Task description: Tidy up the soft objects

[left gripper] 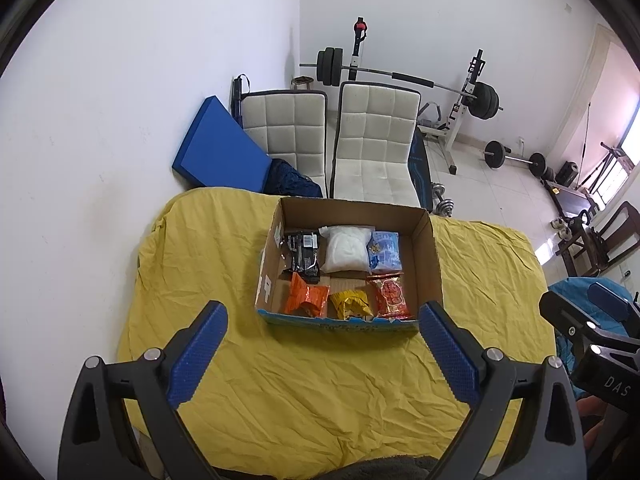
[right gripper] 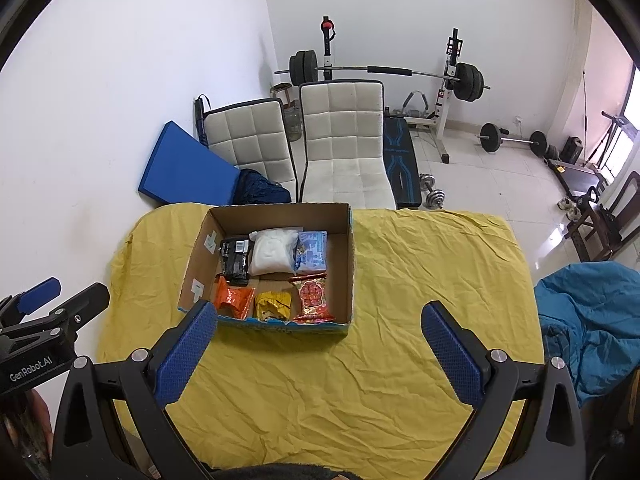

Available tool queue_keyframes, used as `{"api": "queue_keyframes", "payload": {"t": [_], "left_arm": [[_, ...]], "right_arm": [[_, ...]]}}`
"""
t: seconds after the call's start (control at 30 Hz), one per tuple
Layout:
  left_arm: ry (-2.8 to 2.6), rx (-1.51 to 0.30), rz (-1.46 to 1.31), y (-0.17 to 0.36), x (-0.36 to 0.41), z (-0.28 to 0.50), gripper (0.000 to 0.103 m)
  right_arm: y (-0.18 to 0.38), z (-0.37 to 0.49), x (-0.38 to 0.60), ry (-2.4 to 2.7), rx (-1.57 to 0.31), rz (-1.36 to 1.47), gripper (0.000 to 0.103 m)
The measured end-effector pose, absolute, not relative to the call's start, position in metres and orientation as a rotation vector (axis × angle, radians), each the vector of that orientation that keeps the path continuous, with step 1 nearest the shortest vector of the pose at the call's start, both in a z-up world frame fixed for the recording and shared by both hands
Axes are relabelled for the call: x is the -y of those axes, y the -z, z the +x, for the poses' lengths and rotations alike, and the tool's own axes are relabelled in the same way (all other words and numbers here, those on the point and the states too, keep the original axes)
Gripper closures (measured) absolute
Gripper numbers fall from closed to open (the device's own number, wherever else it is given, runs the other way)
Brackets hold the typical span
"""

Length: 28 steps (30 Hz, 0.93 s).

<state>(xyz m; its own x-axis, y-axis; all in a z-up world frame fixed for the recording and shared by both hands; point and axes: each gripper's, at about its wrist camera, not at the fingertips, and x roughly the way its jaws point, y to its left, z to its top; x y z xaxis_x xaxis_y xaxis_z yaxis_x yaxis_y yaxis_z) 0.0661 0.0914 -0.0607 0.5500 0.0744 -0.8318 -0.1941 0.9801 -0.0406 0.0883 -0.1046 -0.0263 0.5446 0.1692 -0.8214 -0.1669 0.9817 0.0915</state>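
An open cardboard box (left gripper: 434,256) (right gripper: 347,264) stands on a table covered by a yellow cloth (left gripper: 320,392) (right gripper: 360,380). Inside lie several soft packets in two rows: black (left gripper: 302,254) (right gripper: 236,260), white (left gripper: 346,250) (right gripper: 273,255) and light blue (left gripper: 385,251) (right gripper: 312,255) at the back; orange (left gripper: 306,300) (right gripper: 234,300), yellow (left gripper: 351,304) (right gripper: 272,304) and red (left gripper: 390,296) (right gripper: 313,298) at the front. My left gripper (left gripper: 322,320) is open and empty, above the cloth just before the box. My right gripper (right gripper: 320,318) is open and empty, at the box's near right.
Two white padded chairs (left gripper: 372,148) (right gripper: 344,148) stand behind the table, with a blue mat (left gripper: 216,148) against the wall. A barbell rack (left gripper: 400,76) and weights sit beyond. A blue garment (right gripper: 588,320) lies off the table's right edge.
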Motion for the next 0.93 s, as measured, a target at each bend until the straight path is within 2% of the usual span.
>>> {"api": "queue_keyframes", "payload": {"t": [0.93], "left_arm": [[-0.146, -0.997, -0.137, 0.073, -0.094, 0.067, 0.005]], "right_arm": [[0.033, 0.086, 0.104, -0.182, -0.990, 0.020, 0.000]]}}
